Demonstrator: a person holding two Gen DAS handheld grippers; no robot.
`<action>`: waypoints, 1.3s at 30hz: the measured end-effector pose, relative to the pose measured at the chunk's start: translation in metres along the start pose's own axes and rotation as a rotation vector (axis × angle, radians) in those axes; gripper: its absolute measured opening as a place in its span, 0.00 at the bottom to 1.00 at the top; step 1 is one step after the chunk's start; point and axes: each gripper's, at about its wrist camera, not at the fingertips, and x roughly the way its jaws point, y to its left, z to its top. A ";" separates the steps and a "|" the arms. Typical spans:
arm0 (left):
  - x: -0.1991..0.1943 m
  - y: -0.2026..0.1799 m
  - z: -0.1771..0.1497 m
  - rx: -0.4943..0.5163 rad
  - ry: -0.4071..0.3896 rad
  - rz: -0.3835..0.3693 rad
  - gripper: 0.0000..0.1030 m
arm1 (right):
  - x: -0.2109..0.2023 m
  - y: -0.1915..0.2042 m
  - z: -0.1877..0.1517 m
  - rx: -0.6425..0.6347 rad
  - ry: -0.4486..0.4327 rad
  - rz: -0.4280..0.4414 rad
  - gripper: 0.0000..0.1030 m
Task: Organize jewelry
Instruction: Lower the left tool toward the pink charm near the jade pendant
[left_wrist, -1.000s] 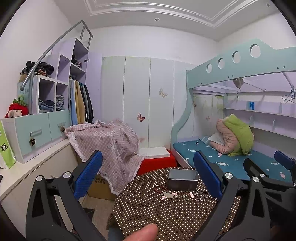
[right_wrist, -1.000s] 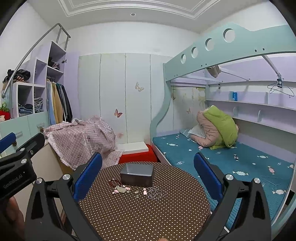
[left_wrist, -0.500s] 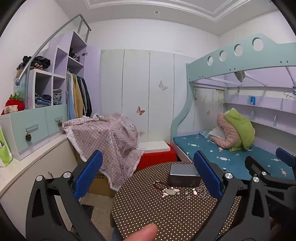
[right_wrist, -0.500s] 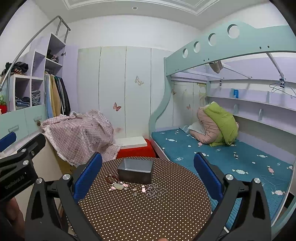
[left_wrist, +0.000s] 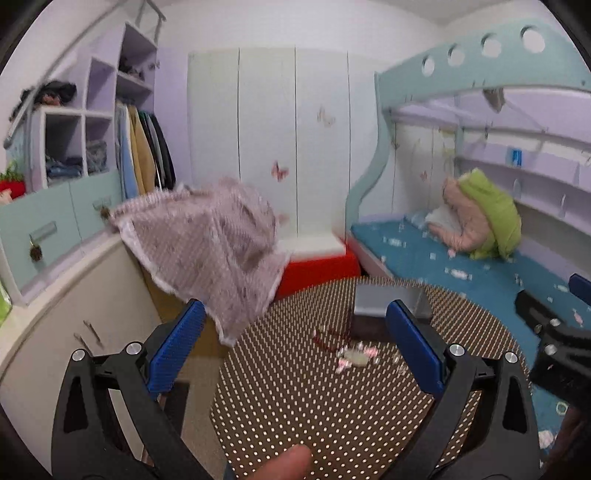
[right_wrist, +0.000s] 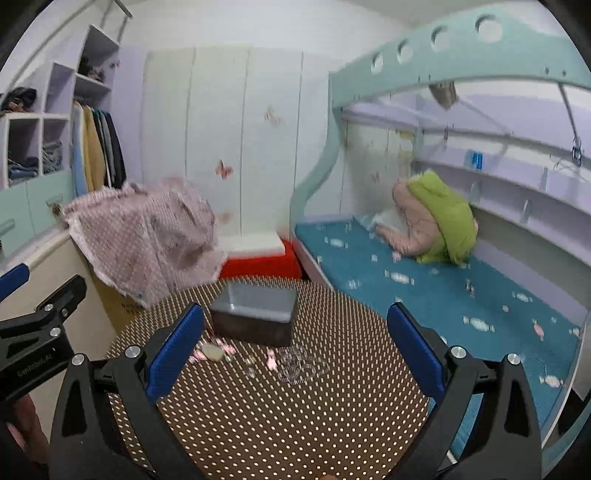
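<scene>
A round table (right_wrist: 295, 424) covered in a brown dotted cloth is seen from above its near edge, with a grey open box (right_wrist: 255, 315) standing toward its far side. The jewelry is scattered loose on the cloth just in front of the box: a red beaded strand (left_wrist: 327, 338) at the left, small pink pieces (right_wrist: 212, 352) around a pale stone-like item, and a clear chain or bracelet (right_wrist: 301, 363) at the right. The pieces are too blurred for exact types to be told. Nothing can be seen inside the box from these angles, so the task is judged to be at its very start, with every visible piece yet to be collected. The left gripper (left_wrist: 293, 341) is held above the near left part of the table with its blue-padded jaws spread wide and nothing between them. The right gripper (right_wrist: 295, 345) is likewise wide apart and empty, aimed at the box and the scattered pieces. Neither tool is touching the jewelry. A fingertip (left_wrist: 290, 461) is visible at the bottom edge of the left wrist view.
</scene>
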 end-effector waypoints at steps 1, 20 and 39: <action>0.016 0.000 -0.004 0.000 0.038 -0.002 0.95 | 0.010 -0.002 -0.003 -0.001 0.029 -0.004 0.93; 0.204 -0.051 -0.070 0.057 0.446 -0.078 0.95 | 0.159 -0.045 -0.046 0.011 0.411 0.001 0.93; 0.263 -0.046 -0.104 0.063 0.589 -0.170 0.95 | 0.210 -0.048 -0.065 0.004 0.534 0.051 0.93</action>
